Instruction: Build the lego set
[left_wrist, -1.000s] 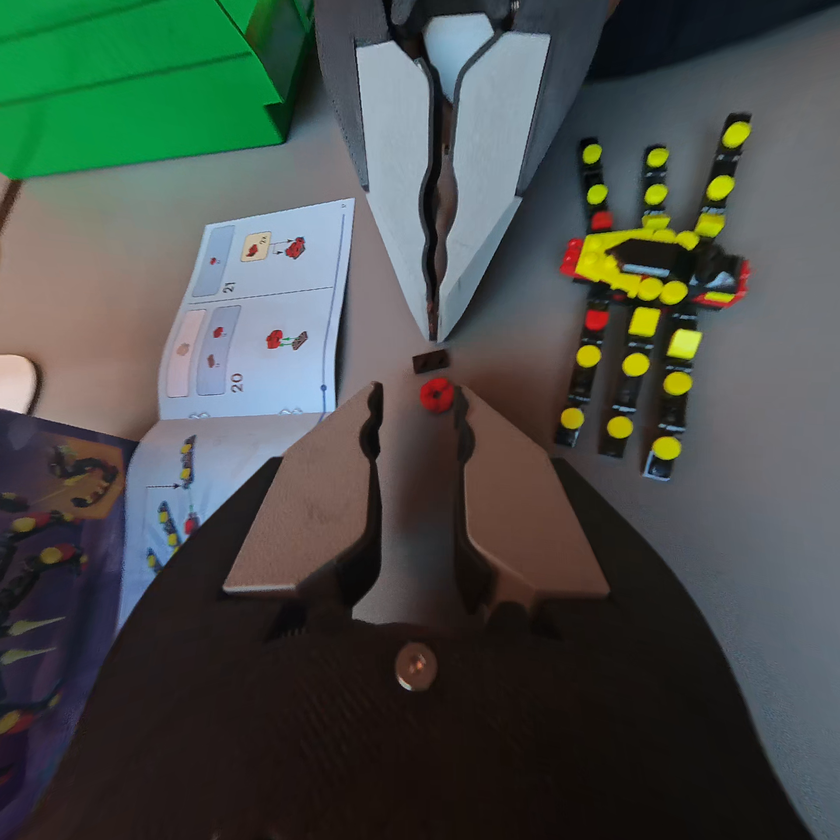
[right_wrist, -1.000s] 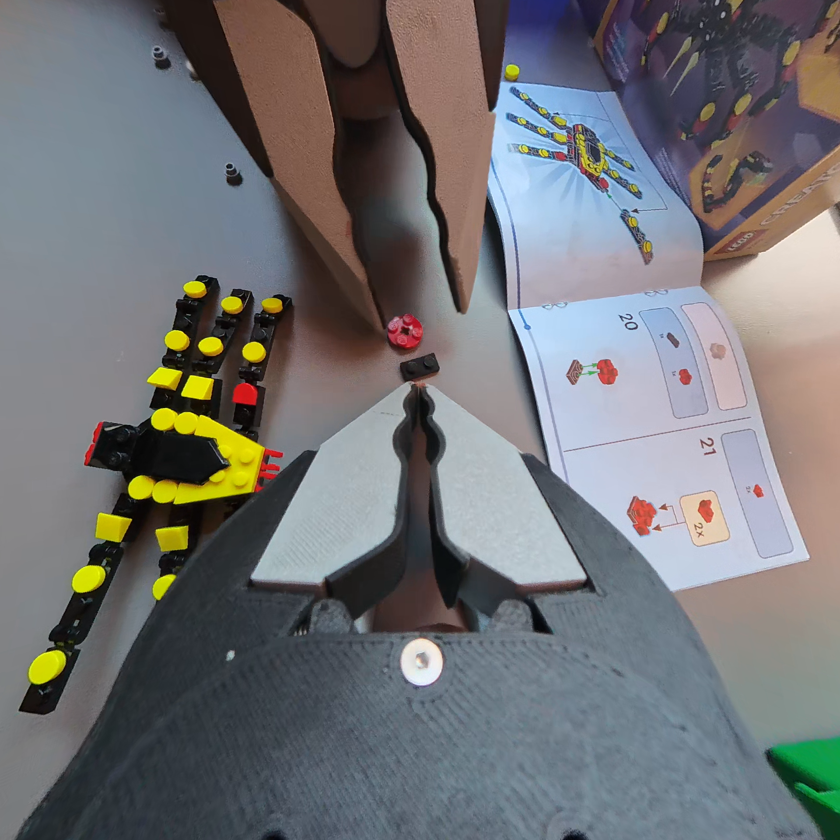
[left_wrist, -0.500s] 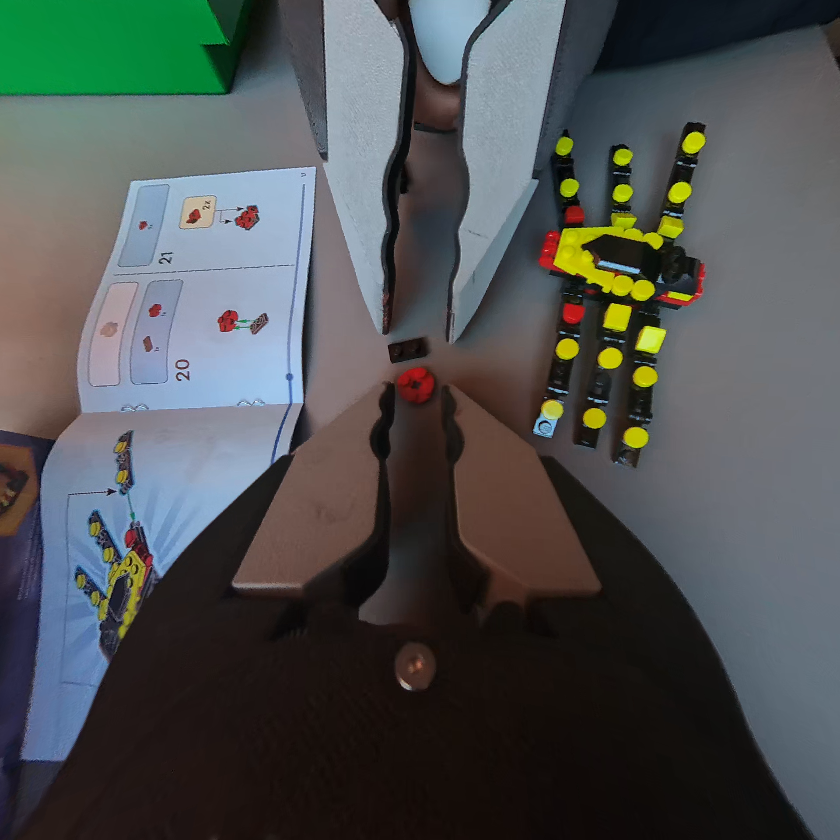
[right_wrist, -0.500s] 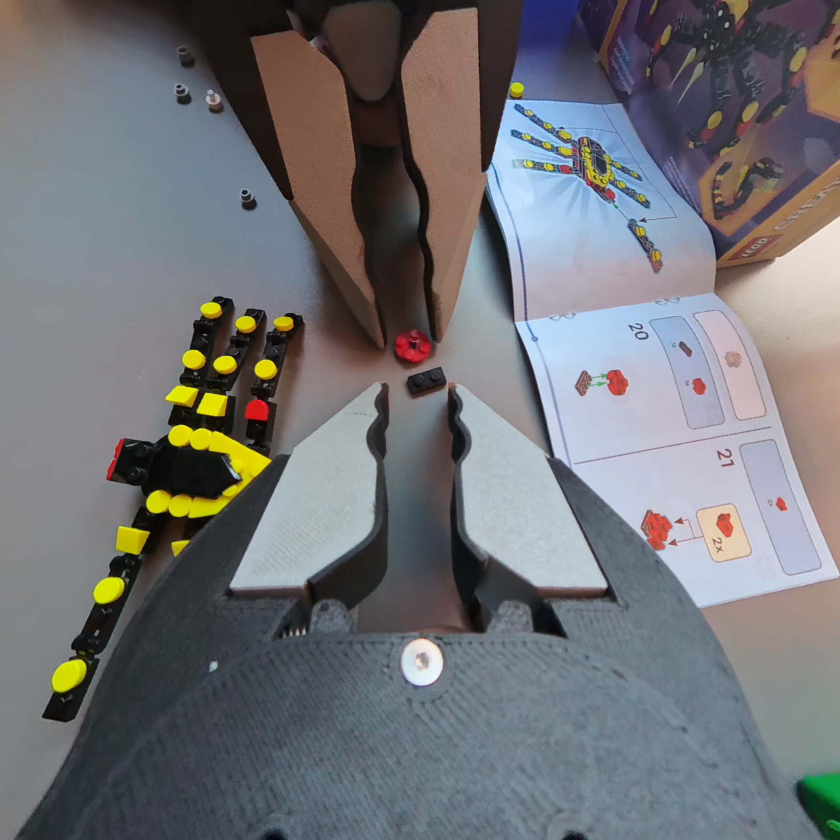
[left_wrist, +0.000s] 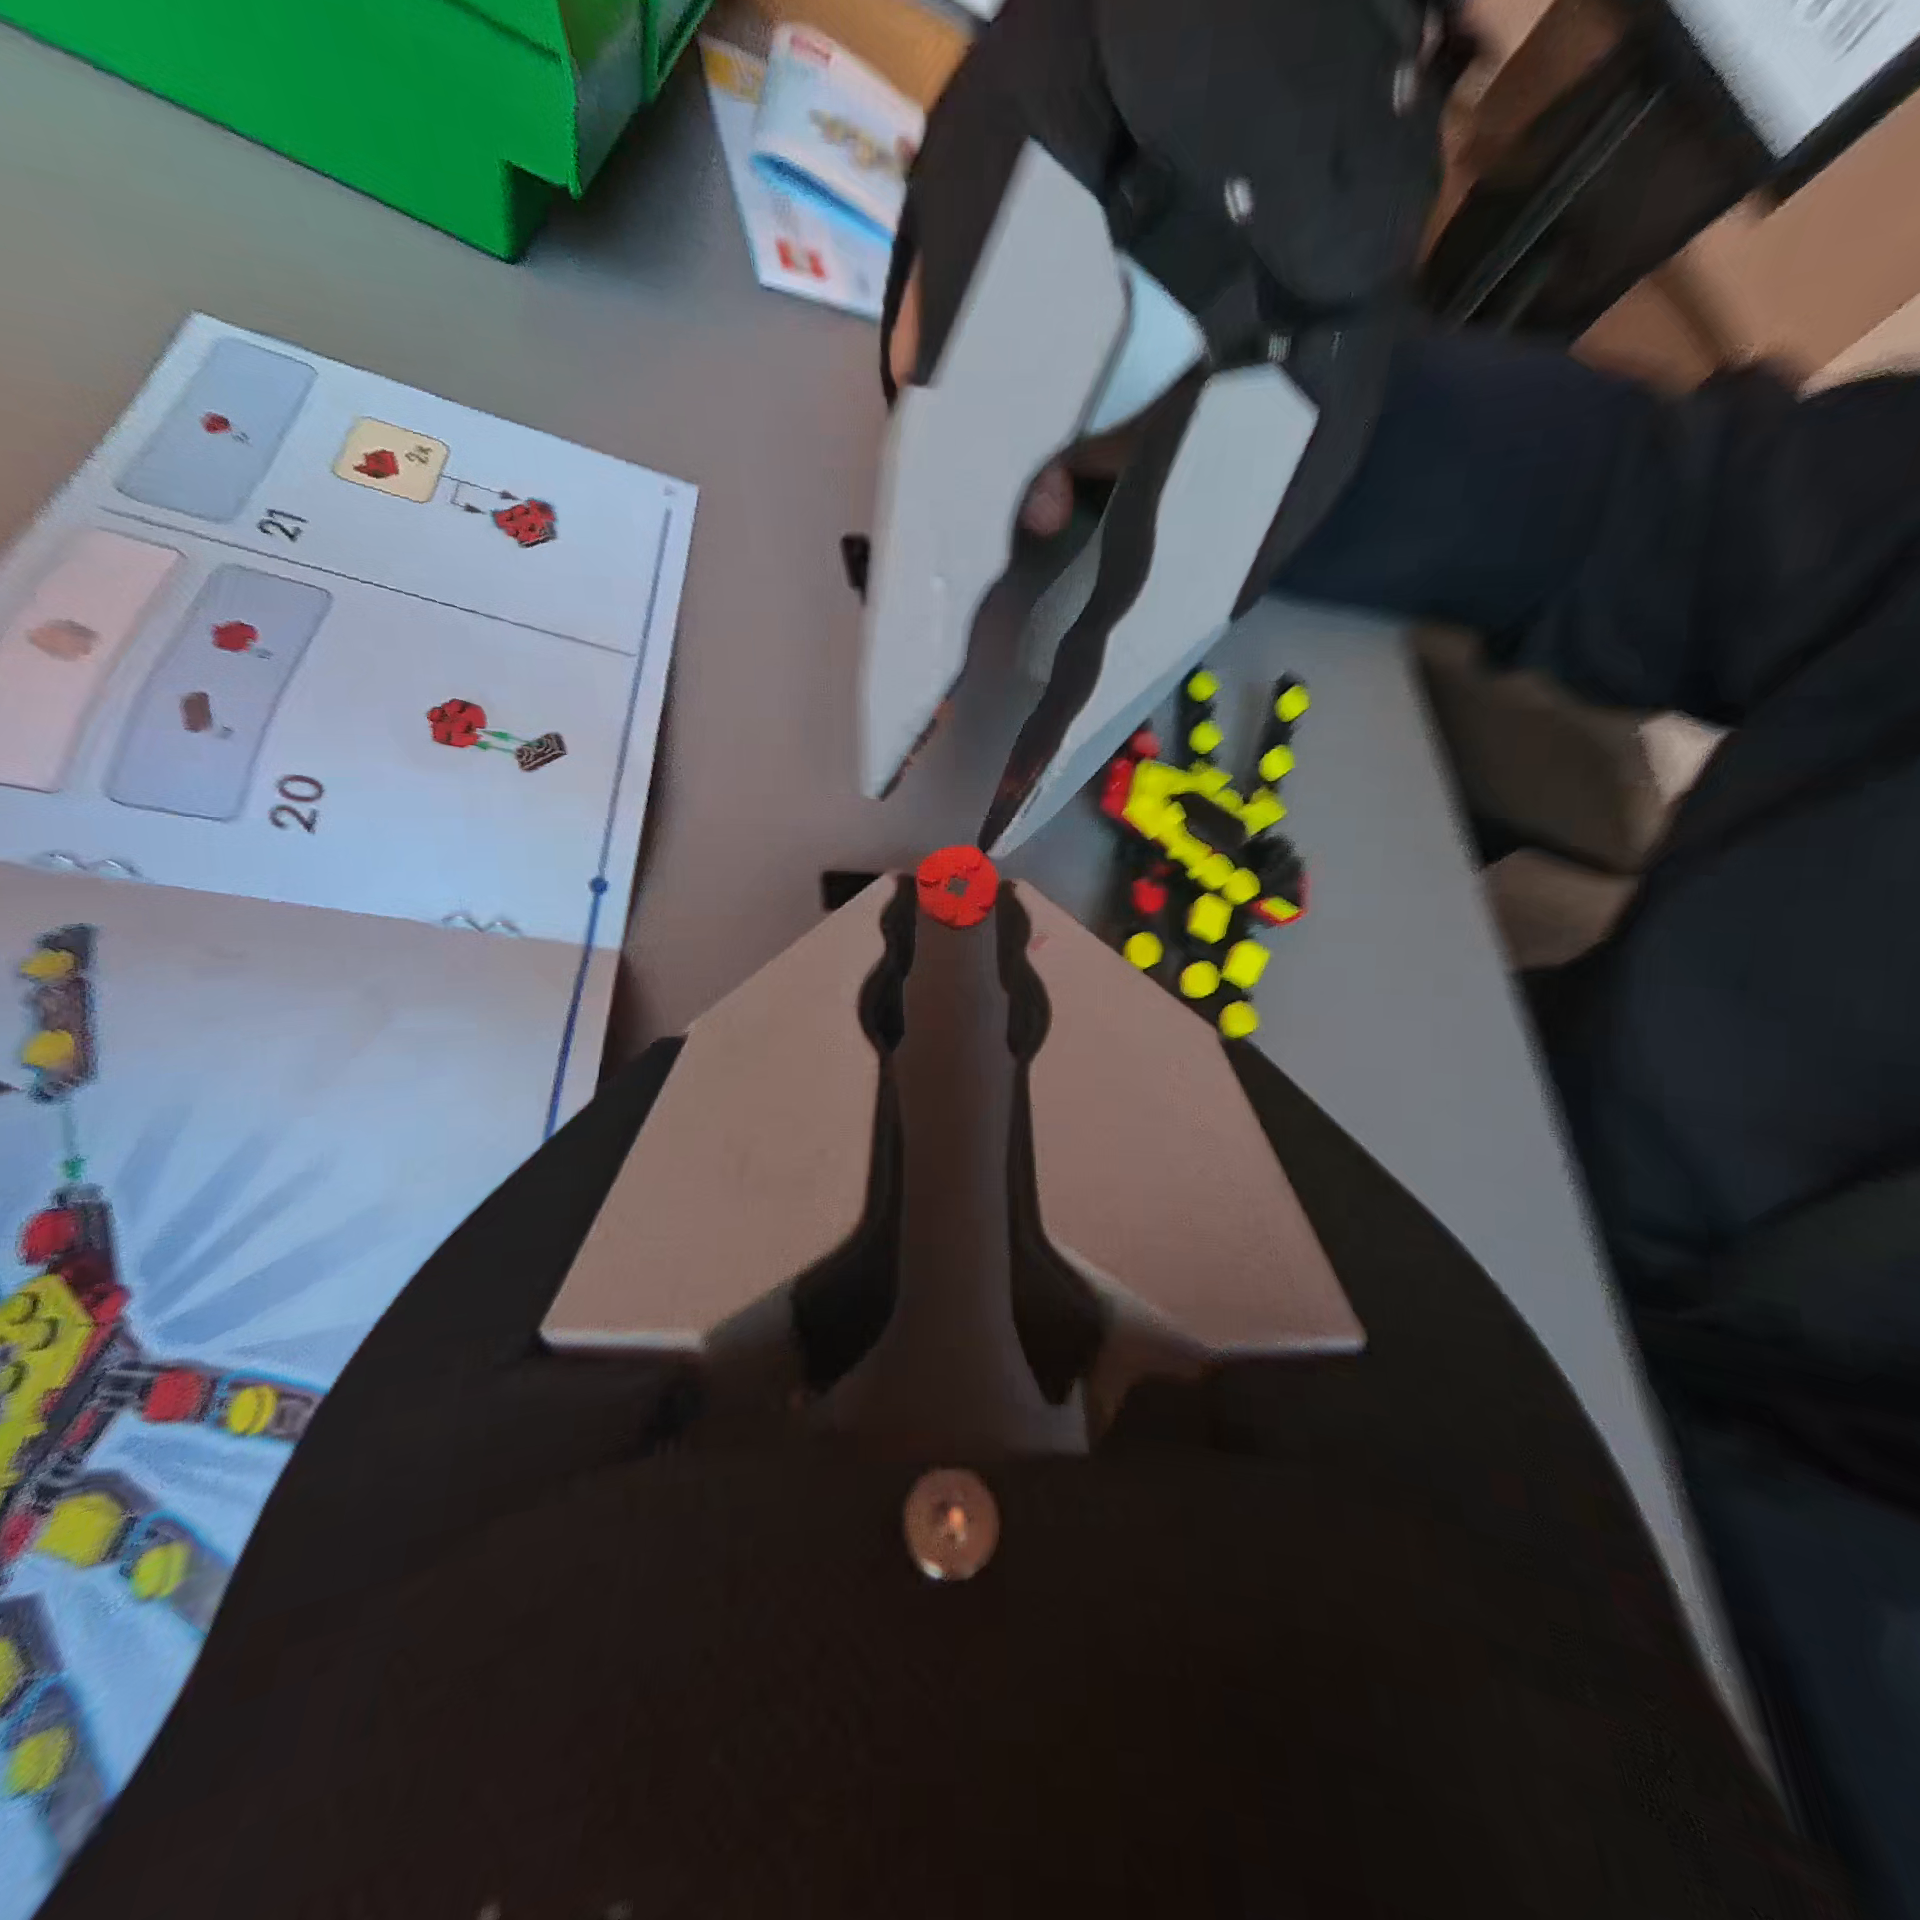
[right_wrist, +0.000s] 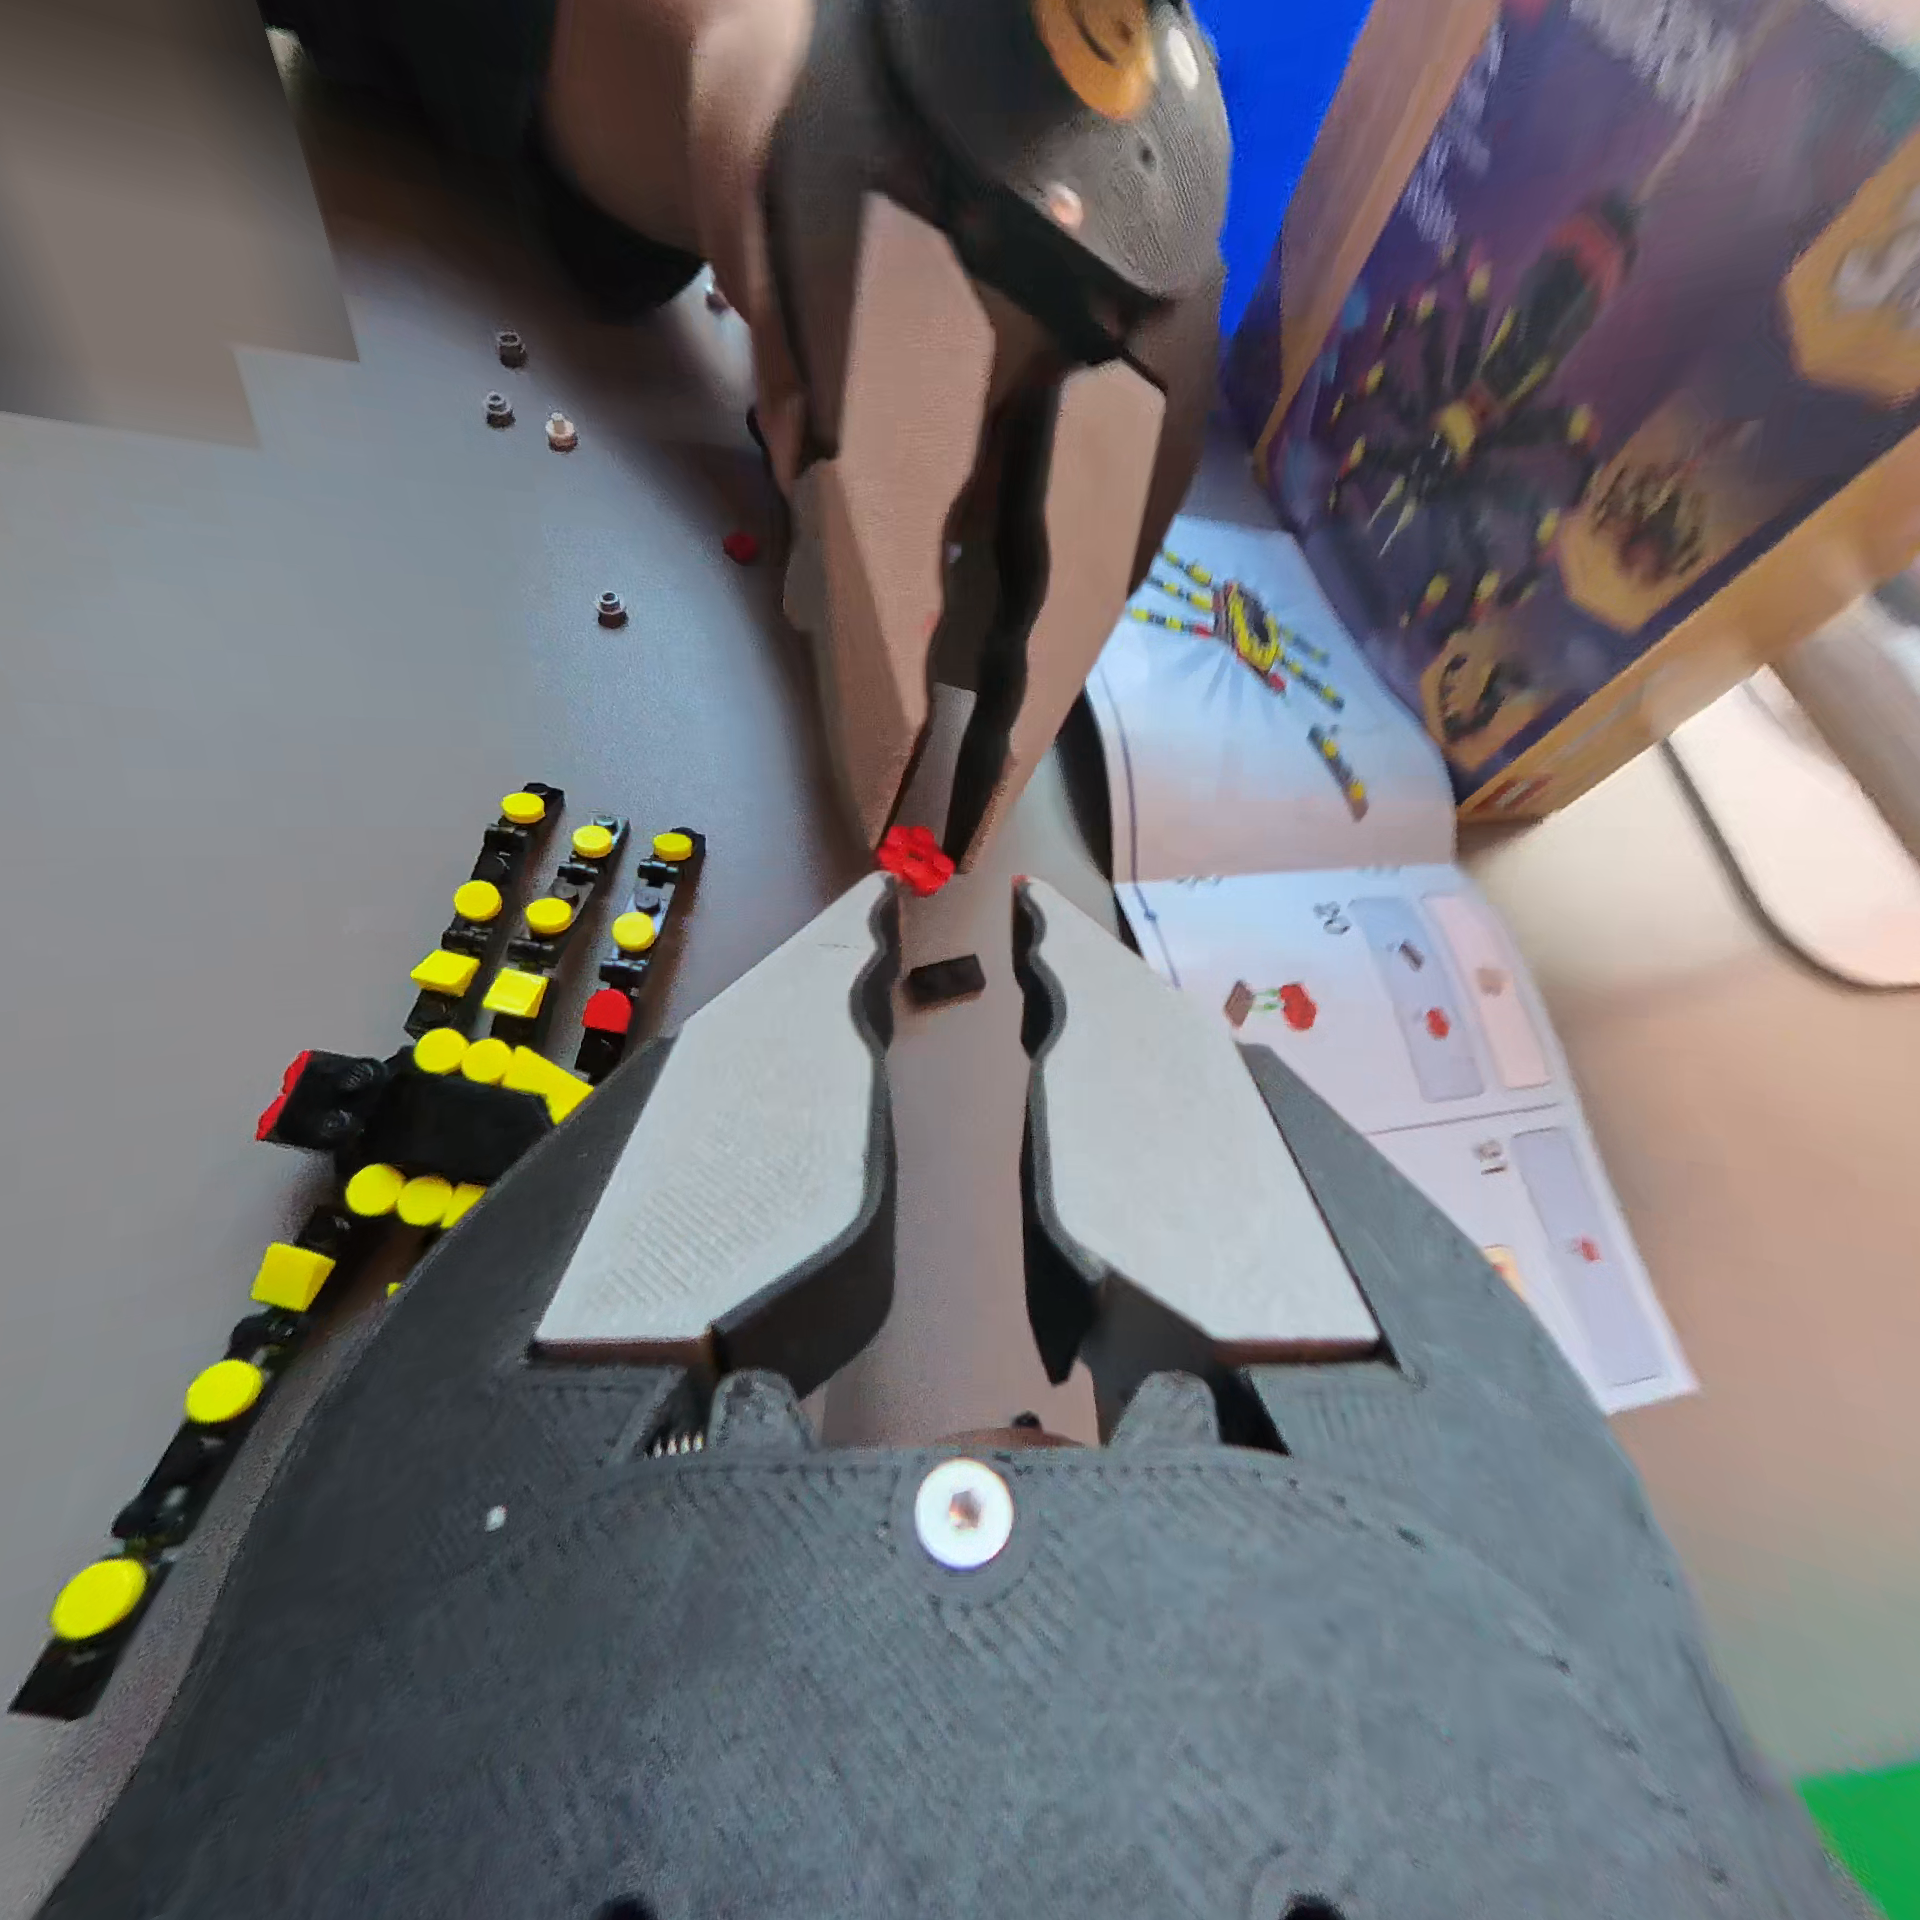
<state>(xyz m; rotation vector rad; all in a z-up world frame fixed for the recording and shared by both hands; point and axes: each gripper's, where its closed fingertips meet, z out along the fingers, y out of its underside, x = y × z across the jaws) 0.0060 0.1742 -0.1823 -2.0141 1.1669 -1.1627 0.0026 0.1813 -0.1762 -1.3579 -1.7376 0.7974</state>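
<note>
My left gripper (left_wrist: 954, 891) is shut on a small red round piece (left_wrist: 956, 883) at its fingertips, and it seems raised a little off the grey table (left_wrist: 748, 436). The red piece also shows in the right wrist view (right_wrist: 914, 860), held by the left gripper's brown fingers (right_wrist: 883, 644). My right gripper (right_wrist: 954, 888) is open, with a small black plate (right_wrist: 943, 979) lying on the table between its fingers. In the left wrist view the black plate (left_wrist: 844, 888) is mostly hidden. The black-and-yellow spider model (right_wrist: 457, 1101) lies on the table to the left.
The open instruction booklet (right_wrist: 1403, 1049) lies to the right, with the purple set box (right_wrist: 1558, 416) behind it. Several tiny loose pieces (right_wrist: 499, 410) lie far left. A green box (left_wrist: 364, 114) and a white-and-blue leaflet (left_wrist: 821, 166) sit at the far side in the left wrist view.
The left gripper has closed on the red round piece and tilted up with it. The right gripper, shut a second ago, has opened and moved forward around the black plate.
</note>
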